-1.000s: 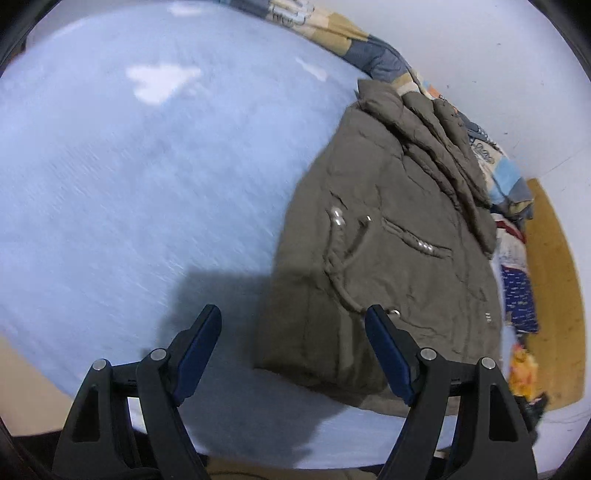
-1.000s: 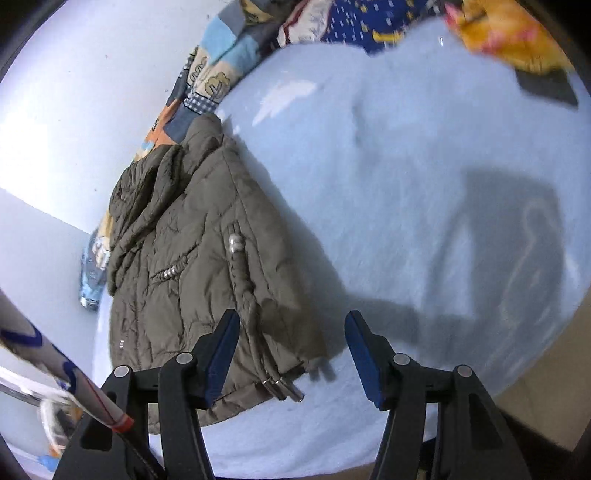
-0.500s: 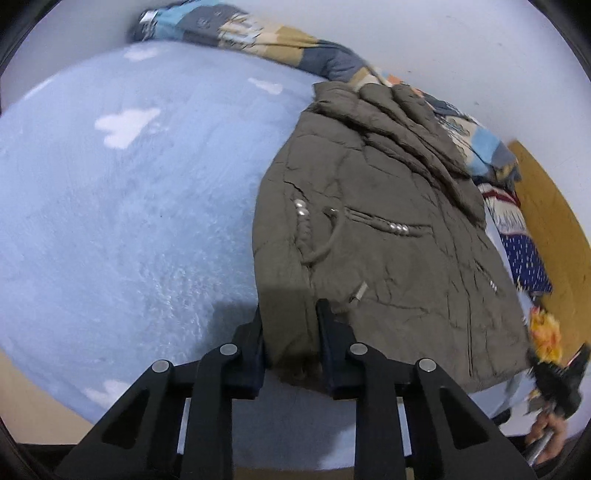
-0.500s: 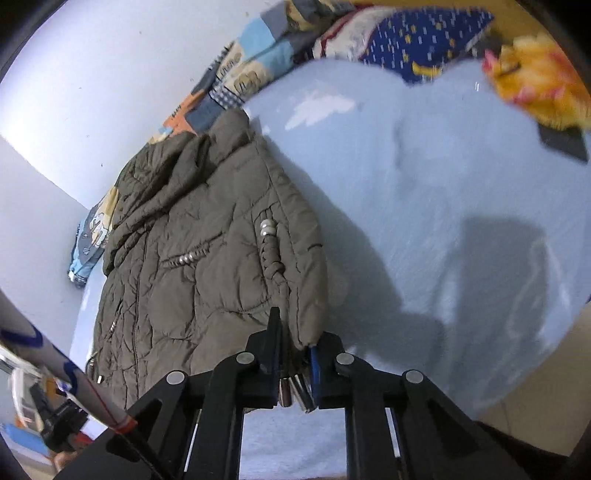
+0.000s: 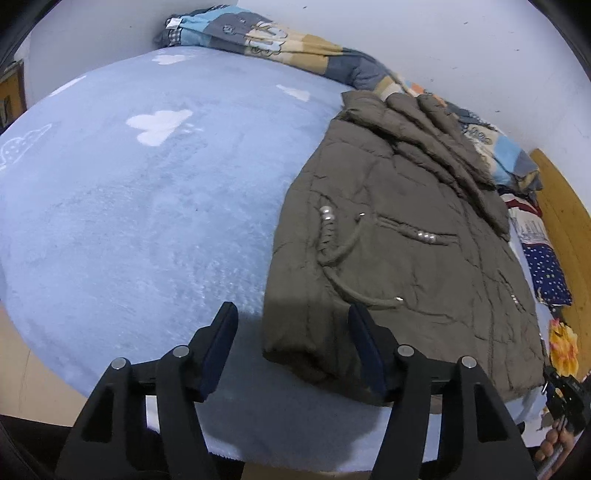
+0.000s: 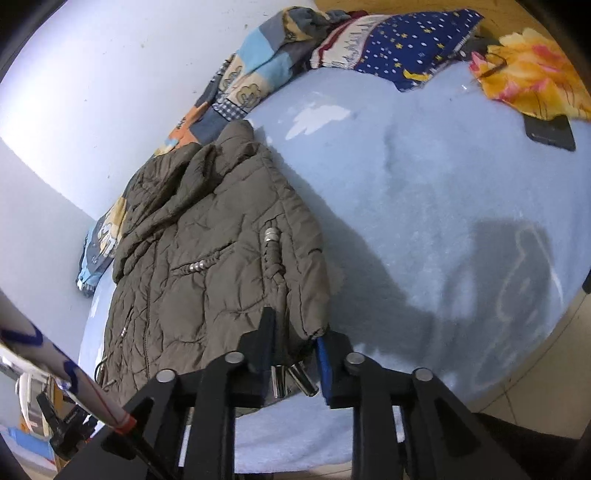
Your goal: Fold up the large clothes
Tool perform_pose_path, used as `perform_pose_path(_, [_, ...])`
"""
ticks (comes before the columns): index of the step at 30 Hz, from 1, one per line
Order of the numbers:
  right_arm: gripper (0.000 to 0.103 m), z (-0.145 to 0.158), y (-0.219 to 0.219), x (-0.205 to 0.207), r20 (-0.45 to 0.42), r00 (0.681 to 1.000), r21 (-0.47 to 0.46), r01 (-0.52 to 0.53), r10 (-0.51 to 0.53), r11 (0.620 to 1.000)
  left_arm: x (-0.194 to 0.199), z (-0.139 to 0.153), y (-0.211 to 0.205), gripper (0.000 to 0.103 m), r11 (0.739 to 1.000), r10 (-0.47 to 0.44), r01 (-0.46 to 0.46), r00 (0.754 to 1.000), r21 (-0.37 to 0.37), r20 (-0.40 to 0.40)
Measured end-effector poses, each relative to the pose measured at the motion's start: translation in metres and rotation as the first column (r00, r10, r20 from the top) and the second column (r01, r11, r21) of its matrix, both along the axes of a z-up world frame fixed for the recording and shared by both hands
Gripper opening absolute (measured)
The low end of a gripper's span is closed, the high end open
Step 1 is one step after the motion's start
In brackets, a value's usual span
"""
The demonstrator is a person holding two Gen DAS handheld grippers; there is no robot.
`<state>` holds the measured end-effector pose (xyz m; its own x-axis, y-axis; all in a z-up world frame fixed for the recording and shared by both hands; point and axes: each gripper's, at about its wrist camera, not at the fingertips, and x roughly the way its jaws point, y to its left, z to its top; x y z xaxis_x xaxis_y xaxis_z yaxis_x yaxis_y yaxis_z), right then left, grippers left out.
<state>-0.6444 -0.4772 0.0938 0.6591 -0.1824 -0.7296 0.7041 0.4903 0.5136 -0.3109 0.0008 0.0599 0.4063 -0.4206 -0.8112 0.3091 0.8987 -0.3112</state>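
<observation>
Our left tongs [image 5: 291,347] stand wide apart over the near hem corner of the olive jacket [image 5: 399,243], gripping nothing. Our right tongs [image 6: 293,347] pinch the jacket's other hem corner. The jacket lies folded lengthwise on the bed [image 5: 129,206], collar toward the wall [image 5: 461,48]. Bare blue blanket spreads either side; a patchwork quilt [image 5: 280,40] lines the far edge.

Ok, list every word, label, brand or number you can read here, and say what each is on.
No text can be read in either view.
Quilt: cartoon prints, with marks that may be letters, too blurred to read.
Striped cloth: small marks, too small to read.
Jacket: no label showing.
Blanket: cloud shapes only, no words.
</observation>
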Motion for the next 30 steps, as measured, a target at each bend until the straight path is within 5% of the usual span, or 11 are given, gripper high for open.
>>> perform_pose_path(6, [0.045, -0.011, -0.004, 0.003, 0.003, 1.0, 0.044, 0.016, -0.016, 0.999, 0.005, -0.01, -0.01, 0.062, 1.0, 0.001, 0.0, 1.0, 0.002, -0.016])
perform_pose_path(10, [0.044, -0.024, -0.006, 0.017, -0.014, 1.0, 0.083, -0.007, 0.008, 0.996, 0.008, -0.018, -0.018, 0.062, 1.0, 0.007, -0.007, 1.0, 0.016, -0.016])
perform_pose_path(15, [0.031, -0.035, -0.009, 0.029, -0.023, 1.0, 0.111, -0.014, 0.016, 0.994, 0.002, -0.018, -0.031, 0.062, 0.995, -0.008, 0.003, 0.999, 0.099, 0.052])
perform_pose_path(30, [0.031, -0.04, -0.006, 0.033, -0.033, 0.999, 0.086, -0.005, 0.008, 0.996, -0.01, -0.017, -0.057, 0.063, 0.959, -0.085, 0.028, 0.977, 0.28, 0.195])
